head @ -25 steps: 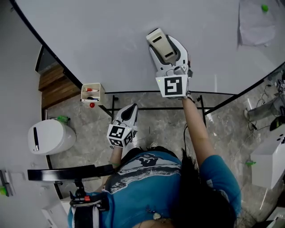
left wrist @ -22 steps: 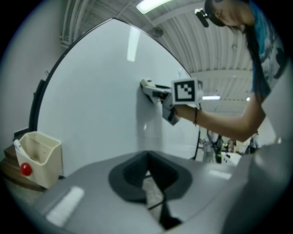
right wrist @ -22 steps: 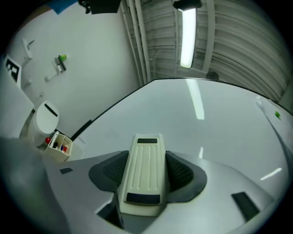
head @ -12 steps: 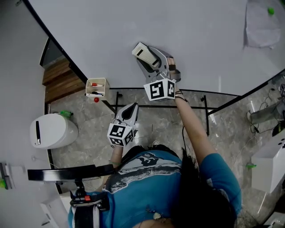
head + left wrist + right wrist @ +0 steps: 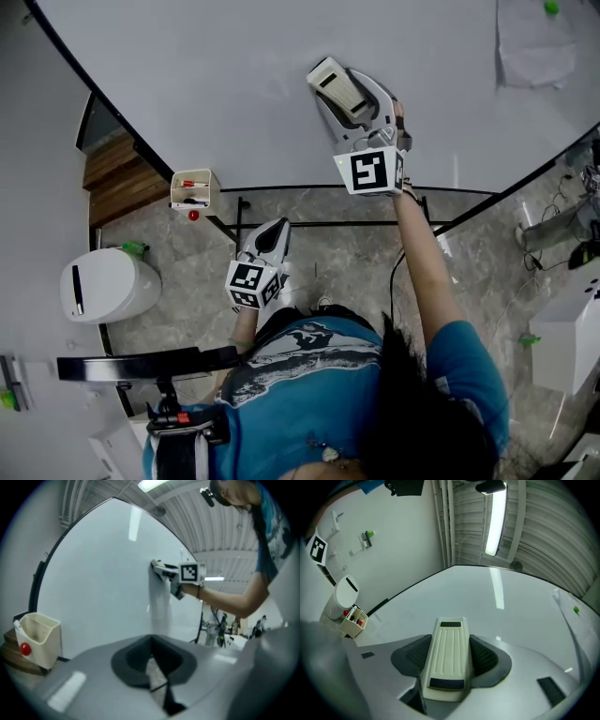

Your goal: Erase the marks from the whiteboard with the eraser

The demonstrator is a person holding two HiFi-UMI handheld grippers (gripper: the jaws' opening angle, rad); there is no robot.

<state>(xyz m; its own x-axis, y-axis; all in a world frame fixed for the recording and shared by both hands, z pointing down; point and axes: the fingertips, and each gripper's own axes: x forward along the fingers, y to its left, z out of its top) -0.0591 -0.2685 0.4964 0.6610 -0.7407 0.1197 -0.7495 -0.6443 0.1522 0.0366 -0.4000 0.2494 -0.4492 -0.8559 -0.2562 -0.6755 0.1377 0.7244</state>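
The whiteboard [image 5: 234, 75] fills the top of the head view, and I see no clear marks on it around the eraser. My right gripper [image 5: 349, 101] is shut on the cream eraser [image 5: 335, 86], which lies against the board near its lower edge. In the right gripper view the ribbed eraser [image 5: 447, 656] sits between the dark pads [image 5: 487, 658], with the board [image 5: 497, 606] right ahead. My left gripper [image 5: 269, 242] hangs lower, off the board, shut on nothing. From the left gripper view I see the right gripper [image 5: 165, 572] on the board.
A cream marker holder [image 5: 194, 192] with a red magnet hangs at the board's lower left edge. A paper sheet [image 5: 530, 47] with a green magnet [image 5: 551, 7] is at the upper right. A white bin [image 5: 108, 286] and the stand's bars [image 5: 328, 225] are on the floor below.
The right gripper swept the eraser left and down across the board, then back right and up to about where it was. The left gripper has stayed still.
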